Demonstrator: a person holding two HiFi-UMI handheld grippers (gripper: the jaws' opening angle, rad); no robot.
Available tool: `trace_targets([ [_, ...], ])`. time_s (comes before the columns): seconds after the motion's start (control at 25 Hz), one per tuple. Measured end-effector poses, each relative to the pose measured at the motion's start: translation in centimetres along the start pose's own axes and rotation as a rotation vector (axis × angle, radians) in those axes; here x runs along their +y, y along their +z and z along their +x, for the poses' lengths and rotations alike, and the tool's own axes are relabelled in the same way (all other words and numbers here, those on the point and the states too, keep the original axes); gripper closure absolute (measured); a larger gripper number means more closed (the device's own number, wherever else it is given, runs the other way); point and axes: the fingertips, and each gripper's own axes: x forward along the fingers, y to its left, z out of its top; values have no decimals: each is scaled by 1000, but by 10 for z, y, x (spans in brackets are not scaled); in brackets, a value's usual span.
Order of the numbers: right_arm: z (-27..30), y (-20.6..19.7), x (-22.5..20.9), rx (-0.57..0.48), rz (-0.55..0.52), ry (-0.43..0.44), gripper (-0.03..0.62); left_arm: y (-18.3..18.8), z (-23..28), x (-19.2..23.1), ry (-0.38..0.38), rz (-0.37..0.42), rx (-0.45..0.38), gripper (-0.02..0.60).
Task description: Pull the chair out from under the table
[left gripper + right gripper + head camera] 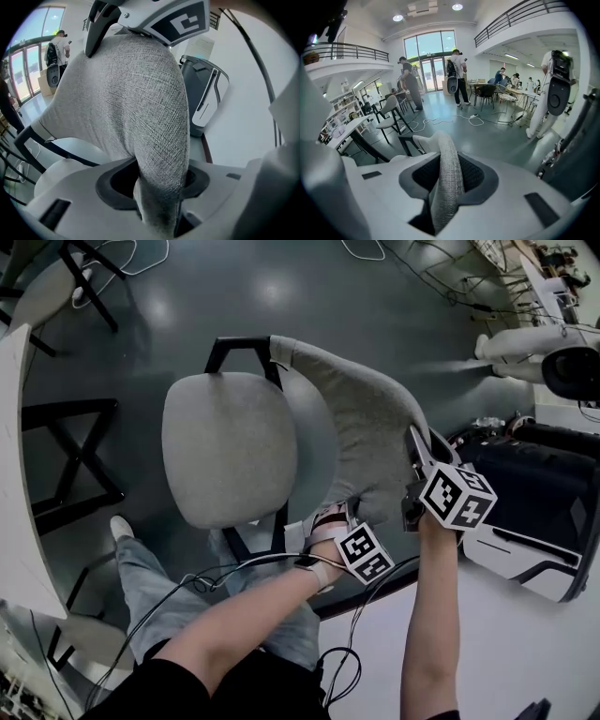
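The chair has a grey seat [230, 446] and a grey fabric backrest [361, 427], and stands on the floor beside the white table [14, 474] at the left. Both grippers sit on the backrest's top edge. My left gripper [333, 518] is at the near end. In the left gripper view the thick fabric [140, 103] fills the gap of the left gripper [159, 197] and touches both jaws. My right gripper [417, 444] is further along the edge. In the right gripper view the right gripper [447, 187] pinches the thin edge of the backrest [449, 159].
Black crossed table legs [70, 456] stand left of the chair. Another chair [47, 287] is at the top left. A white and black machine [525, 549] stands close on the right. Cables trail over my leg [150, 577]. Far off stand people [457, 77] and more tables.
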Motion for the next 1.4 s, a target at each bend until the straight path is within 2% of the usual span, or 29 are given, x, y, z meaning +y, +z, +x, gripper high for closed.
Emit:
trace_targets([
  [0.24,-3,6,-39,-12,0,-39,488,28,20,-12,-1,16,20,382],
  [0.52,-2,6,-41,-7,-54,-71,485,28,19,-16,-12,46,42,357],
  [0.68,-8,2,-38,7,-93,-141,456,23,4,-19,-49,90,42,341],
  [0.88,-32,6,-36,-19,-108,-262,430,19,-35,-19,-46,144,-15,342],
  [1.0,-50,11,-16,-46,-138,-293,431,11,-66,-8,-37,142,-40,342],
  [1.12,-61,13,20,-59,-140,-284,431,2,-105,11,-16,130,-78,345],
  [1.24,-68,18,71,-83,-114,-262,433,-12,-151,42,28,104,-126,356],
  [1.4,-78,31,157,-125,-103,-220,434,-51,-220,88,91,24,-167,371],
])
